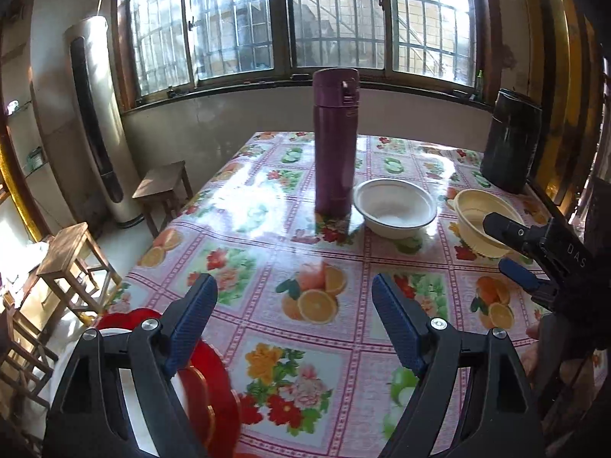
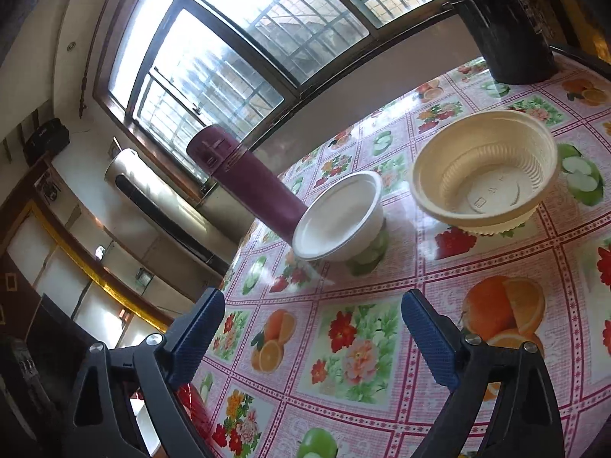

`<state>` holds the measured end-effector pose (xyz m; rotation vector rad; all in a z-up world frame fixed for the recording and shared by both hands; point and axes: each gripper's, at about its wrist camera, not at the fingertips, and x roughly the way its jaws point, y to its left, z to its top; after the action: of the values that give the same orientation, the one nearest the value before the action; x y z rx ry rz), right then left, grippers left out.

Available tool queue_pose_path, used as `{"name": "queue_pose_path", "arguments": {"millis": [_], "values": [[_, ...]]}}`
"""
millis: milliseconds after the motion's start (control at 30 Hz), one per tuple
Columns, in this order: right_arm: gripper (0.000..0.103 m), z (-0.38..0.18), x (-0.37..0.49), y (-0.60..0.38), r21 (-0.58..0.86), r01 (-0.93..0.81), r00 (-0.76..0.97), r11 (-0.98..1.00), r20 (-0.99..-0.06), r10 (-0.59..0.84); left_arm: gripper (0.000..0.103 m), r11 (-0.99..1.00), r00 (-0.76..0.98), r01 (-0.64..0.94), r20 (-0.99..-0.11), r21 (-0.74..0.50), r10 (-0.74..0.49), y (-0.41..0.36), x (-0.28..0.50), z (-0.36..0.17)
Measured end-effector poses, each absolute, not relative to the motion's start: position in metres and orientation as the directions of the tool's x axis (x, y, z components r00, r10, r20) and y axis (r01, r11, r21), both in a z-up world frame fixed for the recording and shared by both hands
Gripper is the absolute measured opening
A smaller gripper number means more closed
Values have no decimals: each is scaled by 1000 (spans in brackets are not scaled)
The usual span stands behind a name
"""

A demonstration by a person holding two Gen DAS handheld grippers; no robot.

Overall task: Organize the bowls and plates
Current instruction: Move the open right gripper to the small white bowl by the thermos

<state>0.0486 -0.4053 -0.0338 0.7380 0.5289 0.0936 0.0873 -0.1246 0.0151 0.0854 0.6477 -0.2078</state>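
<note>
A white bowl (image 1: 395,206) and a ribbed cream bowl (image 1: 477,210) stand side by side on the flowered tablecloth (image 1: 244,213), far right. My left gripper (image 1: 294,297) hovers open over the near half of the table, nothing between its fingers. Beneath its left finger lies a red plate (image 1: 217,393) with something white on it, mostly hidden. My right gripper (image 1: 502,246) reaches in from the right beside the cream bowl. In the right wrist view that gripper (image 2: 315,305) is open and empty, short of the white bowl (image 2: 340,217) and cream bowl (image 2: 485,171).
A tall purple flask (image 1: 335,141) stands just left of the white bowl. A black cylindrical container (image 1: 511,141) sits at the far right corner. Wooden stools (image 1: 72,263) stand off the table's left edge, and a floor air conditioner (image 1: 99,122) is by the window.
</note>
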Motion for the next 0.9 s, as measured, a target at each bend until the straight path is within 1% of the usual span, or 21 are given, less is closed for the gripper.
{"name": "queue_pose_path", "arguments": {"millis": [100, 167, 233, 300, 400, 467, 500, 533, 567, 667, 733, 800, 900], "values": [[103, -34, 43, -439, 710, 124, 888, 693, -391, 242, 84, 962, 722, 265, -648, -63, -241, -153, 104, 10], [103, -35, 39, -457, 741, 139, 900, 657, -372, 229, 84, 960, 711, 268, -657, -76, -251, -171, 115, 8], [103, -38, 36, -473, 785, 135, 906, 605, -345, 245, 84, 959, 690, 267, -675, -96, -260, -186, 129, 7], [103, -39, 34, -484, 813, 130, 911, 568, -323, 255, 87, 953, 646, 263, -706, -151, -290, -197, 143, 3], [103, -37, 29, -495, 836, 117, 922, 536, -291, 253, 87, 945, 596, 246, -735, -216, -323, -212, 157, -7], [103, -37, 28, -498, 852, 109, 926, 512, -275, 260, 90, 943, 598, 255, -732, -212, -326, -221, 155, -12], [102, -38, 27, -500, 862, 101, 926, 497, -265, 270, 94, 942, 605, 263, -726, -207, -328, -224, 152, -16], [103, -39, 28, -502, 870, 94, 926, 483, -255, 279, 100, 941, 610, 272, -720, -201, -330, -226, 150, -19], [102, -40, 27, -503, 875, 89, 926, 476, -249, 285, 103, 941, 616, 279, -715, -193, -330, -227, 148, -23], [102, -41, 30, -498, 872, 90, 923, 481, -255, 289, 103, 946, 647, 290, -698, -147, -307, -227, 139, -33], [102, -43, 33, -495, 868, 87, 917, 488, -261, 301, 103, 941, 640, 304, -701, -146, -315, -225, 139, -39], [102, -45, 36, -489, 859, 96, 910, 502, -280, 306, 103, 935, 627, 313, -704, -164, -333, -221, 143, -39], [102, -48, 39, -482, 848, 106, 903, 519, -300, 306, 103, 910, 577, 326, -709, -256, -406, -214, 152, -45]]}}
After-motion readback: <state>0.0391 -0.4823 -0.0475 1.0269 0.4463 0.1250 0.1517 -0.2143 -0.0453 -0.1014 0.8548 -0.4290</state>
